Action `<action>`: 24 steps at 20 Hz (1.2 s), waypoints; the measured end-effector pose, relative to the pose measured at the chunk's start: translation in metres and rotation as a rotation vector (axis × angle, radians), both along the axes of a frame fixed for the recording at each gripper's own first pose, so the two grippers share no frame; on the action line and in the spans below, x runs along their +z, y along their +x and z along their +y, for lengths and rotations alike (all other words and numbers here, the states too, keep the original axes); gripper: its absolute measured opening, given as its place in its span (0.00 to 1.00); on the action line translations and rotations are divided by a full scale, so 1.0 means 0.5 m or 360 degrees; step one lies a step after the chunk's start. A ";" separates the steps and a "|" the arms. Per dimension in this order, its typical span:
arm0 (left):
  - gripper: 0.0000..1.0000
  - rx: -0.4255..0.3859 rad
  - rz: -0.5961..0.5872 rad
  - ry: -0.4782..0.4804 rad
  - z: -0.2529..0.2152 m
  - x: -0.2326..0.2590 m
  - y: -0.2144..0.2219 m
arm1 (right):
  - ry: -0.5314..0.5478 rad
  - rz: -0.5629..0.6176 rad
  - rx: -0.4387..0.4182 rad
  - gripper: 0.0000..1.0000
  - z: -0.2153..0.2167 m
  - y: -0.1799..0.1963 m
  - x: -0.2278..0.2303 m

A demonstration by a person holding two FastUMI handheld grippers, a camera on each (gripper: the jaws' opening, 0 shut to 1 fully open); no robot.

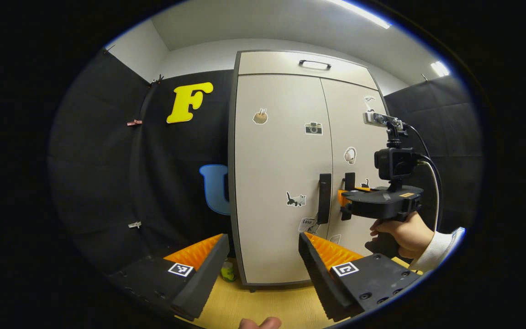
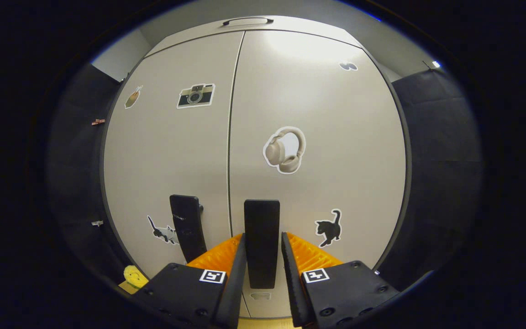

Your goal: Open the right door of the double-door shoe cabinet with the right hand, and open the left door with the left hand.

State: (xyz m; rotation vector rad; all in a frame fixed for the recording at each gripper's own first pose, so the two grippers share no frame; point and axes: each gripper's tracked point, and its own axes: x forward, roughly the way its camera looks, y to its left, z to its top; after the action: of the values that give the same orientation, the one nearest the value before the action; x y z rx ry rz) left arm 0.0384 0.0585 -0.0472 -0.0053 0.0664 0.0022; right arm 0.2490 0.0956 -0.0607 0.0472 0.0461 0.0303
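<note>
In the right gripper view, the right gripper (image 2: 263,256) is sitting against the shoe cabinet (image 2: 162,183), its two fingers (image 2: 233,278) standing narrowly parted on either side of the right door handle (image 2: 261,242). Each finger is lying right alongside the handle's edge, but whether both are actually pressing on it is hard to make out. In the left gripper view, that same gripper is showing at the cabinet's right door (image 1: 352,132), carried by a hand (image 1: 400,235) with a pale sleeve, and its fingertips are largely hidden behind its own body.

The left gripper (image 1: 263,256) is hanging back from the cabinet with its jaws spread wide, holding nothing and touching nothing. The left door (image 1: 276,183) is showing between its fingers, and the left door handle (image 1: 324,198) is standing above the tip of one of them. Both doors are sitting closed, meeting at the seam down the cabinet's middle.

Counted on the cabinet: two doors, two dark upright handles beside the seam, and one more handle (image 1: 314,64) on the panel above the doors. Stickers are scattered over both doors: a camera (image 2: 195,95), headphones (image 2: 284,150), two cats, and several too small to make out. A small yellow-green object (image 1: 228,272) is lying at the cabinet's lower left corner, partly cut off by a finger. A fingertip (image 1: 260,323) is poking in at the bottom edge of the left gripper view.
</note>
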 end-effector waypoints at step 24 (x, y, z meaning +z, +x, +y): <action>0.94 0.0110 -0.0023 0.0003 -0.051 0.031 -0.120 | 0.0132 0.0076 0.0128 0.11 -0.118 -0.221 0.012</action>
State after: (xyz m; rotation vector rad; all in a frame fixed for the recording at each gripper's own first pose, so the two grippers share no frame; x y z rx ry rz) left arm -0.0215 0.0332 -0.0317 -0.0057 0.0520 0.0716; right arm 0.1383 0.0367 -0.0547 0.1290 0.0945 0.1118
